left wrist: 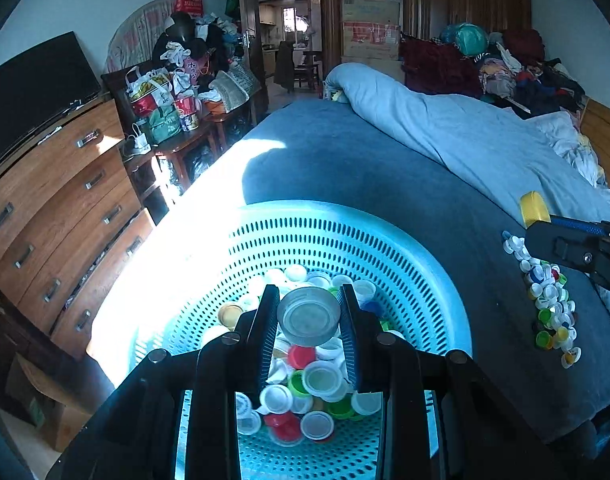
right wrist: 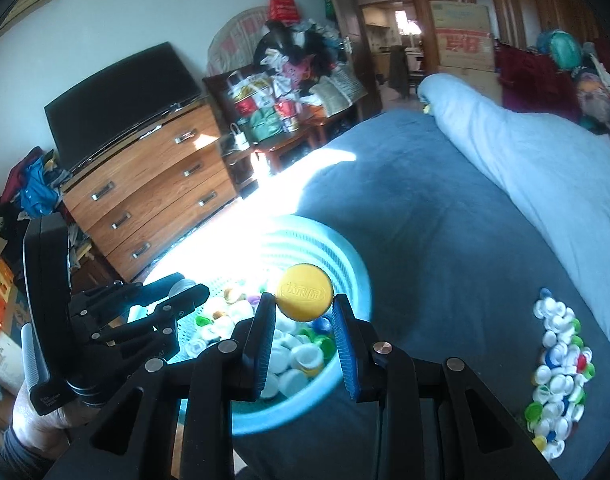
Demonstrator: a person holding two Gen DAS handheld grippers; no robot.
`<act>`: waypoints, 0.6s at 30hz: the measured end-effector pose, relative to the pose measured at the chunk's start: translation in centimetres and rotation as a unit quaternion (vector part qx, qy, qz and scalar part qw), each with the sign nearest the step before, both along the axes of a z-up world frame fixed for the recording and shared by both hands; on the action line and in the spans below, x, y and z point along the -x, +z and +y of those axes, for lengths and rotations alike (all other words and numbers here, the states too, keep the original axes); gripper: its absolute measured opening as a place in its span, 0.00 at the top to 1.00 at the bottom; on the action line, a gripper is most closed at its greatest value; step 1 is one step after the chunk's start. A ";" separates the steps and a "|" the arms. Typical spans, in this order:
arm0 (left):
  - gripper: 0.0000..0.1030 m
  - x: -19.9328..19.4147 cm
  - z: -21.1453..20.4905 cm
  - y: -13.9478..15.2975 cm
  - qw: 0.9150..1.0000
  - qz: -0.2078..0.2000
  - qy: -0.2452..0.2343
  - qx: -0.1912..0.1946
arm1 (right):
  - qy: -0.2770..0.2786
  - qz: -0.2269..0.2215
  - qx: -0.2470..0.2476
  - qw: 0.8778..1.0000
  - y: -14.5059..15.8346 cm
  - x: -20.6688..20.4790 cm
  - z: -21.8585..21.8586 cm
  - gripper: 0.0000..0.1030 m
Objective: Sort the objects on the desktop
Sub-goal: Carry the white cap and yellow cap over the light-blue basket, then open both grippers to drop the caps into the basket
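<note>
my left tool [left wrist: 308, 320] is clamped on a grey lid [left wrist: 309, 315], right over the basket [left wrist: 425, 264]. my right tool [right wrist: 304, 305] pinches a yellow cap [right wrist: 304, 293] above its near rim; loose caps [right wrist: 559, 368] lie farther right on the bed [right wrist: 445, 220].

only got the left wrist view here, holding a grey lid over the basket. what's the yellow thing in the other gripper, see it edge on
Observer: A round yellow cap with raised lettering on its face, pinched between the right gripper pads.
Operator: is it over the basket too
Observer: Yes, the right wrist view shows it in front of the turquoise basket, caps below it.
Operator: who's holding my gripper
Observer: A bare hand with a dark sleeve grips the left gripper handle.
</note>
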State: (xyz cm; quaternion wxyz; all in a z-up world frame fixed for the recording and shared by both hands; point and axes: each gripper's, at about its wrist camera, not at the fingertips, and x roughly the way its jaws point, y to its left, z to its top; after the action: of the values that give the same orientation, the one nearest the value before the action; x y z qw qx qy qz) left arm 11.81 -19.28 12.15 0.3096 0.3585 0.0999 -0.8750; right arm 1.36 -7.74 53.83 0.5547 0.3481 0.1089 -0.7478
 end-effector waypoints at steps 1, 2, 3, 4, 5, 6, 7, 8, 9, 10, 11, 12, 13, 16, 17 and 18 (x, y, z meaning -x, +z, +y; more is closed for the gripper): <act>0.76 -0.2 -0.8 0.1 1.000 -0.003 0.003 0.002 | 0.005 -0.002 -0.004 1.000 0.1 0.0 -0.6 0.69; 0.76 -0.5 -1.4 0.2 1.000 -0.005 0.007 0.003 | 0.013 -0.004 -0.007 1.000 0.4 -0.1 -1.6 0.69; 0.76 -0.6 -2.4 0.2 1.000 -0.005 0.011 0.001 | 0.019 -0.003 -0.009 1.000 0.6 -0.2 -2.4 0.69; 0.76 -1.0 -2.9 0.2 1.000 -0.007 0.015 -0.004 | 0.027 -0.002 -0.013 1.000 0.8 -0.3 -3.6 0.69; 0.76 -1.2 -3.7 0.1 1.000 -0.007 0.020 -0.009 | 0.033 -0.004 -0.017 0.999 0.9 -0.4 -4.4 0.69; 0.76 -1.5 -4.2 0.1 1.000 -0.006 0.025 -0.012 | 0.038 -0.005 -0.021 0.999 0.9 -0.6 -5.4 0.69; 0.76 -1.7 -4.8 0.0 0.999 -0.009 0.029 -0.012 | 0.042 -0.008 -0.023 0.999 0.8 -0.7 -6.0 0.69; 0.76 -1.8 -5.1 -0.2 0.999 -0.011 0.031 -0.012 | 0.048 -0.014 -0.028 0.998 0.8 -0.8 -6.9 0.69; 0.76 -2.1 -5.5 -0.3 0.999 -0.012 0.032 -0.014 | 0.054 -0.019 -0.031 0.998 0.6 -1.0 -7.8 0.69; 0.76 -2.2 -5.9 -0.5 0.999 -0.015 0.035 -0.018 | 0.057 -0.021 -0.034 0.998 0.5 -1.1 -8.3 0.69; 0.76 -2.3 -6.2 -0.8 0.999 -0.016 0.036 -0.023 | 0.061 -0.023 -0.039 0.997 0.2 -1.3 -8.9 0.69; 0.76 -2.4 -6.5 -1.1 0.999 -0.019 0.038 -0.027 | 0.066 -0.029 -0.044 0.996 -0.1 -1.4 -9.5 0.69; 0.76 -2.4 -7.0 -1.4 0.999 -0.022 0.040 -0.030 | 0.069 -0.033 -0.049 0.996 -0.5 -1.6 -9.9 0.69; 0.76 -2.7 -7.7 -2.2 0.998 -0.027 0.045 -0.042 | 0.075 -0.040 -0.057 0.995 -1.3 -1.9 -10.9 0.69; 0.76 -2.8 -7.9 -2.4 0.998 -0.028 0.046 -0.044 | 0.076 -0.043 -0.058 0.995 -1.4 -2.0 -11.2 0.69; 0.76 -2.8 -8.0 -2.6 0.997 -0.029 0.048 -0.047 | 0.076 -0.045 -0.059 0.994 -1.5 -1.9 -11.5 0.69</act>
State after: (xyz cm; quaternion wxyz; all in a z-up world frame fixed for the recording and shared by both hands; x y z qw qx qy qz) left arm 14.65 -27.30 9.56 0.3366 0.3930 0.1483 -0.8428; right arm 3.31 -19.19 52.37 0.5924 0.4043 0.1543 -0.6796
